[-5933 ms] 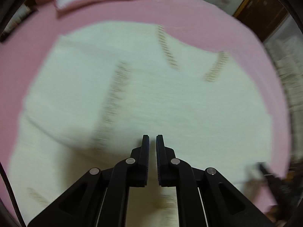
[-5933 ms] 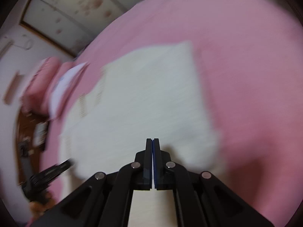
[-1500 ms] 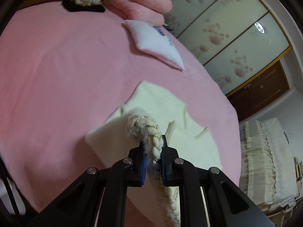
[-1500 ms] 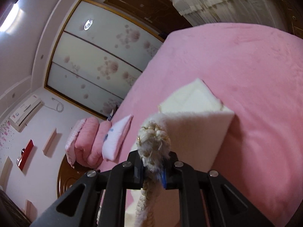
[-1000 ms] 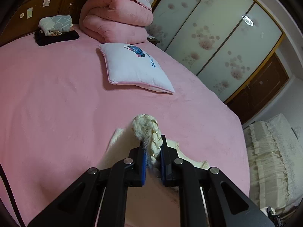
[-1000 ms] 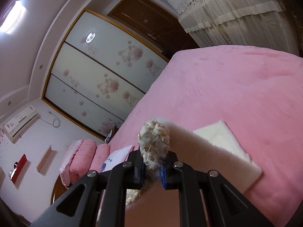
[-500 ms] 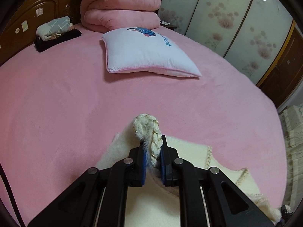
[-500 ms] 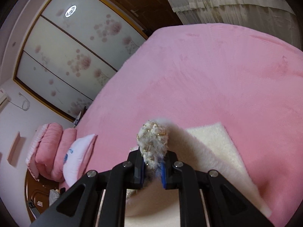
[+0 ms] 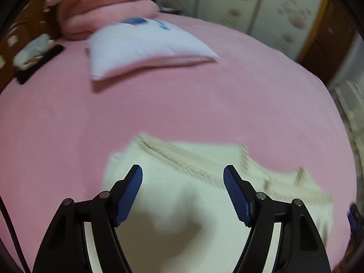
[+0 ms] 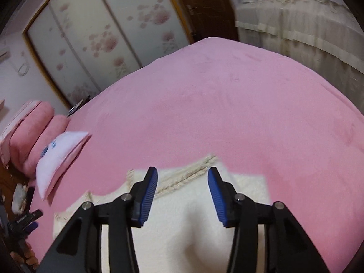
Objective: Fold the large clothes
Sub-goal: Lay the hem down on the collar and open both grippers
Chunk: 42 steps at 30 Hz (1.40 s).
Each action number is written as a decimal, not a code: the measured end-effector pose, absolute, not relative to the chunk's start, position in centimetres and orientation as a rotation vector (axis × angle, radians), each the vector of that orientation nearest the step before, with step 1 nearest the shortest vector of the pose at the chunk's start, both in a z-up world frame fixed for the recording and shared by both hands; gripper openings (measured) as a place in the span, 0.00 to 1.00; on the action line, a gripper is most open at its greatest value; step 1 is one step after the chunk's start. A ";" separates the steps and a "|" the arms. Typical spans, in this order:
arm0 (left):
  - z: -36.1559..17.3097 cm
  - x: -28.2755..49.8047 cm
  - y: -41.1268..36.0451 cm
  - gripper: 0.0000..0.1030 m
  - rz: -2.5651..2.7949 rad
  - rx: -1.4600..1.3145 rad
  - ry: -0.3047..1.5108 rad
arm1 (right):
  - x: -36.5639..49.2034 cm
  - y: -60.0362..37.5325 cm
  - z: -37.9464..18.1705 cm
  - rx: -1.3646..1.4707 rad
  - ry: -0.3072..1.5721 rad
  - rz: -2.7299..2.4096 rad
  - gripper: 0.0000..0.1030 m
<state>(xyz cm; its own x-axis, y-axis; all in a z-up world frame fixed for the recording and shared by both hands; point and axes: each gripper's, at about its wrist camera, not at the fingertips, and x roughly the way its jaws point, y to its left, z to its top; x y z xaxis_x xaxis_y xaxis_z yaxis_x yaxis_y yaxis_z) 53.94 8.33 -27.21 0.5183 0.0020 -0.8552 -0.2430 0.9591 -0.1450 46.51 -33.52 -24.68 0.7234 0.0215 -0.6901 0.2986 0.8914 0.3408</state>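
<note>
Left tongs (image 9: 183, 177) and right tongs (image 10: 182, 179) tilt downward, jaws just opening (nothing pinched)

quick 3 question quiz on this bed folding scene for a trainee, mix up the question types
1. True or false: the left gripper is clamped on the cream garment.
2. Multiple choice: what does the cream garment lie on? A) a wooden floor B) the pink bedspread C) a glass table
3. Fill in: beyond the garment, in the left wrist view, lies a white ____ with a blue print.

Key
1. False. Its fingers stand wide apart, having just been opening, with the braided trim lying loose below them. The right gripper has also just been opening and pinches nothing.
2. B
3. pillow
</note>
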 end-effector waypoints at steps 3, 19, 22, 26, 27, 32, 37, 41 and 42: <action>-28.5 53.4 5.5 0.70 -0.001 -0.254 1.104 | 46.9 -31.1 -25.3 0.495 0.807 0.002 0.44; -36.0 50.9 -0.2 0.14 -0.200 -0.236 1.319 | 47.4 -19.6 -34.8 0.490 1.193 0.398 0.00; -36.7 53.3 -1.2 0.10 -0.198 -0.169 1.258 | 50.1 -19.1 -35.7 0.452 1.126 0.383 0.00; -38.1 55.7 -1.6 0.08 -0.148 -0.120 1.196 | 53.3 -19.1 -36.7 0.398 1.105 0.338 0.00; -38.3 55.9 -1.1 0.08 -0.146 -0.166 1.193 | 53.7 -19.6 -37.1 0.433 1.118 0.339 0.00; -38.0 55.3 1.4 0.01 -0.165 -0.190 1.183 | 53.2 -20.7 -36.6 0.384 1.111 0.378 0.00; -36.6 53.0 2.8 0.01 -0.074 0.170 1.055 | 53.5 -24.2 -35.7 0.297 1.104 0.351 0.00; -36.8 52.5 8.5 0.01 0.029 0.220 1.050 | 52.1 -29.0 -34.9 0.205 1.084 0.287 0.00; -36.7 52.4 9.7 0.01 0.057 0.213 1.051 | 51.6 -30.5 -34.7 0.201 1.078 0.249 0.00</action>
<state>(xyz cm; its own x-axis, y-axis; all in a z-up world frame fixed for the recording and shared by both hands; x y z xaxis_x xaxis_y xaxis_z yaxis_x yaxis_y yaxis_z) 52.41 9.72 -36.67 0.4971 0.1487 -0.8549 0.0548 0.9779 0.2019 51.63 -30.55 -34.67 0.4502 0.2971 -0.8421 -0.1019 0.9540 0.2821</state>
